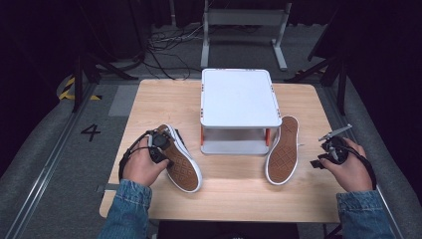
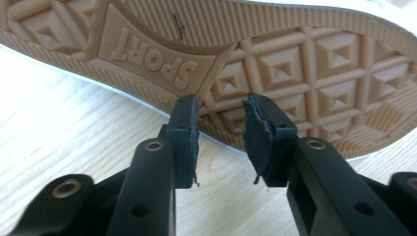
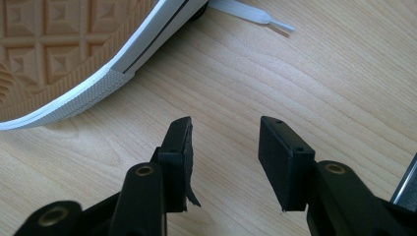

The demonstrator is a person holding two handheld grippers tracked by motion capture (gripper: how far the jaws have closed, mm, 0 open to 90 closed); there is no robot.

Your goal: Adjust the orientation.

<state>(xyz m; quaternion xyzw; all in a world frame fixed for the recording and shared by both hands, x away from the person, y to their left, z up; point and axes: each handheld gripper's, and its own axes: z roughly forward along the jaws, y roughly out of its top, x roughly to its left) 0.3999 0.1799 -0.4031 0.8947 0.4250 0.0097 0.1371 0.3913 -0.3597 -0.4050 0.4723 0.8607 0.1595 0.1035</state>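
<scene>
The left tongs (image 2: 220, 105) stand spread, empty, tips just at the edge of a shoe (image 1: 180, 159) whose tan rubber sole of raised diamonds reads "SPORT". The right tongs (image 3: 225, 129) gape over bare pale-wood worktop (image 1: 234, 191), beside a second upturned shoe (image 1: 282, 149). Beyond sits a white two-tier stand (image 1: 240, 99).

A white two-tier stand (image 1: 240, 97) takes up the middle of the tabletop (image 1: 149, 102) toward its far edge. An upturned shoe (image 1: 182, 162) blocks the ground to its left, just ahead of the left gripper (image 2: 220, 105), whose parted jaws sit at the sole's rim. A second upturned shoe (image 1: 282, 150) lies against the stand's right side. Bare wood lies open between the two shoes, along the near edge, and around the right gripper (image 3: 224, 129).
</scene>
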